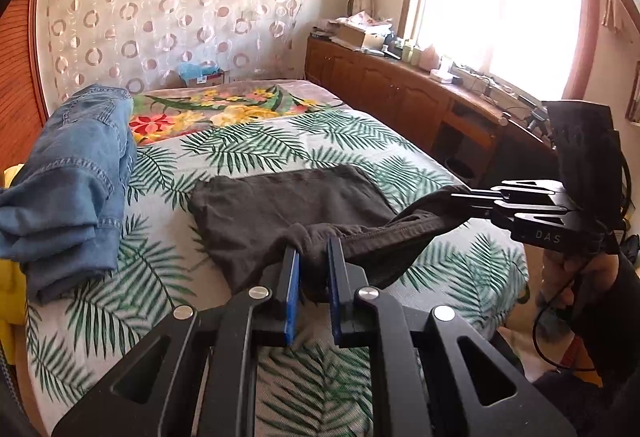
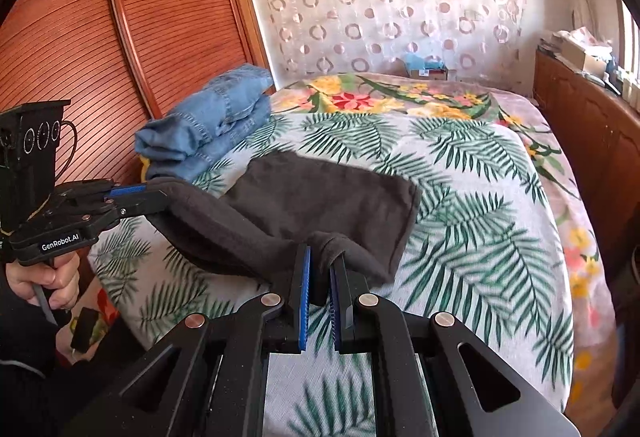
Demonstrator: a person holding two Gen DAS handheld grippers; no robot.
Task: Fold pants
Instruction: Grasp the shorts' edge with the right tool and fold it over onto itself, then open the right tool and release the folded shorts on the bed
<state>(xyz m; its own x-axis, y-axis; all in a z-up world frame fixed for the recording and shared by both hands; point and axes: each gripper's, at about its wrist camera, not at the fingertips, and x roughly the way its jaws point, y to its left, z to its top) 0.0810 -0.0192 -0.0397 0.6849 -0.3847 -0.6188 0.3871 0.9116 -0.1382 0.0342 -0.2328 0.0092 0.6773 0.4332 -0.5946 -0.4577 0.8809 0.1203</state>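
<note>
1. Dark grey pants [image 1: 280, 205] are lying on the leaf-print bedspread [image 1: 248, 145], near edge lifted off it.
2. Left gripper [image 1: 314, 249] is pinching one bunched corner of that edge, pads clamped on cloth.
3. Right gripper [image 2: 320, 257] is gripping the other corner likewise; the hem is sagging between the two.
4. Folded jeans [image 1: 76, 173] are sitting beside the pants, by the louvred wardrobe doors [image 2: 80, 37].

The right tool [image 1: 460, 197] reads "DAS"; the left tool [image 2: 160, 197] reads "GenRobot.AI".
</note>
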